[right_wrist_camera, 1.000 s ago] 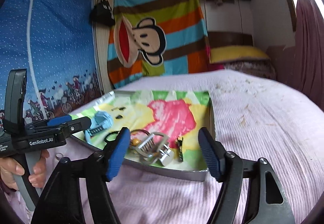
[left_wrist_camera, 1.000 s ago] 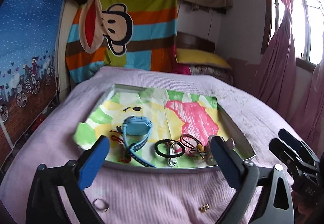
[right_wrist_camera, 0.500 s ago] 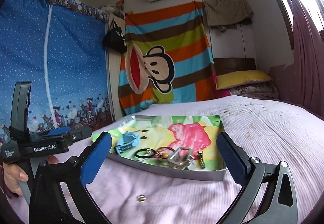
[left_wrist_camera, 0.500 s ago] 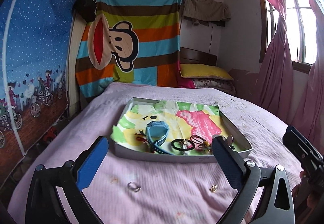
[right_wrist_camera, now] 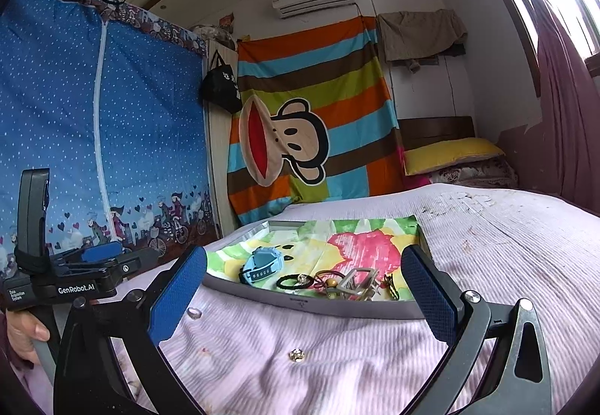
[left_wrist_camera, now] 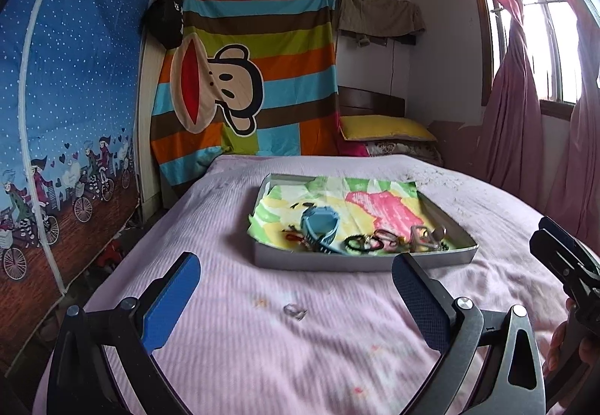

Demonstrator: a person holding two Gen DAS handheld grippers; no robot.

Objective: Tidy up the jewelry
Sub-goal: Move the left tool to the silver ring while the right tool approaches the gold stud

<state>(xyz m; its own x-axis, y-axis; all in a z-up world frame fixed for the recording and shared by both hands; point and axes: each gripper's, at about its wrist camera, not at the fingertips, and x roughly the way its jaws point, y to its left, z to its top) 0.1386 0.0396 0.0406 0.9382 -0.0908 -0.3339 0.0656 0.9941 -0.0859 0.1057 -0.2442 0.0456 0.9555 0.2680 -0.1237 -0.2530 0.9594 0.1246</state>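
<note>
A grey tray (left_wrist_camera: 360, 262) with a colourful paper liner sits on the pink bedspread. It holds a blue watch (left_wrist_camera: 318, 223), a black hair tie (left_wrist_camera: 363, 244), a red-brown band and a metal clip (right_wrist_camera: 352, 283). On the bedspread in front of the tray lie a silver ring (left_wrist_camera: 295, 310) and a small gold stud (right_wrist_camera: 296, 354). My left gripper (left_wrist_camera: 296, 261) hovers open over the ring, short of the tray, with nothing between its fingers. Also open wide and empty, my right gripper (right_wrist_camera: 304, 253) points at the tray (right_wrist_camera: 300, 299) from the near side, above the stud. The ring (right_wrist_camera: 194, 313) lies by its left finger.
The bed runs back to a yellow pillow (left_wrist_camera: 382, 128) and a striped monkey cloth (left_wrist_camera: 247, 77) on the wall. A blue fabric wardrobe (left_wrist_camera: 63, 115) stands left of the bed, pink curtains (left_wrist_camera: 510, 115) on the right. A hand (right_wrist_camera: 22, 332) holds the left gripper's handle.
Both grippers have drawn back from the tray, which now looks smaller and farther off. The right gripper's jaws have spread wider. The ring and stud now lie ahead of the fingers.
</note>
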